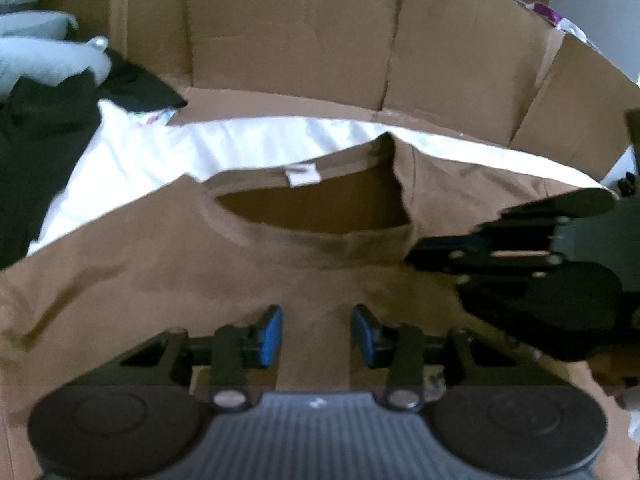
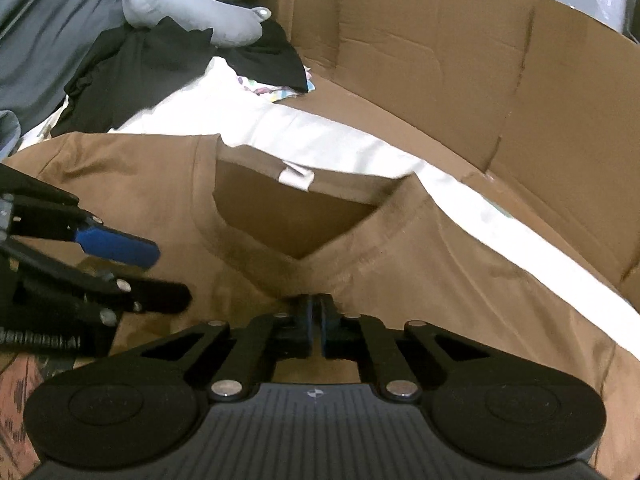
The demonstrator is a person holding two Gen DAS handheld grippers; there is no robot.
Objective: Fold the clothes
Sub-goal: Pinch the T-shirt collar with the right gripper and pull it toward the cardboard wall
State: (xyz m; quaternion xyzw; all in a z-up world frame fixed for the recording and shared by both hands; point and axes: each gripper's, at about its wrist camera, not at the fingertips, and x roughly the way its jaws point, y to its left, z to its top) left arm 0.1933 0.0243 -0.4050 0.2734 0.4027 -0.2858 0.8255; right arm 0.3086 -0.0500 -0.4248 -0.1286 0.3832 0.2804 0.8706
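Observation:
A brown T-shirt [image 1: 160, 272] lies spread front-up on a white cloth, its collar open and a white label [image 1: 304, 176] showing inside the neck. My left gripper [image 1: 317, 334] hovers over the chest just below the collar, its blue pads apart with flat fabric under the gap. The right wrist view shows it at the left edge [image 2: 170, 276]. My right gripper [image 2: 316, 312] is shut on the T-shirt [image 2: 440, 280] at the collar's front rim, which is drawn into a V toward it. In the left wrist view it [image 1: 412, 258] reaches in from the right.
Cardboard walls [image 1: 280, 40] stand behind and to the right of the shirt. A white cloth [image 1: 140, 152] lies under it. Black clothing [image 2: 132, 64] and a grey neck pillow [image 2: 192, 12] are piled at the far left.

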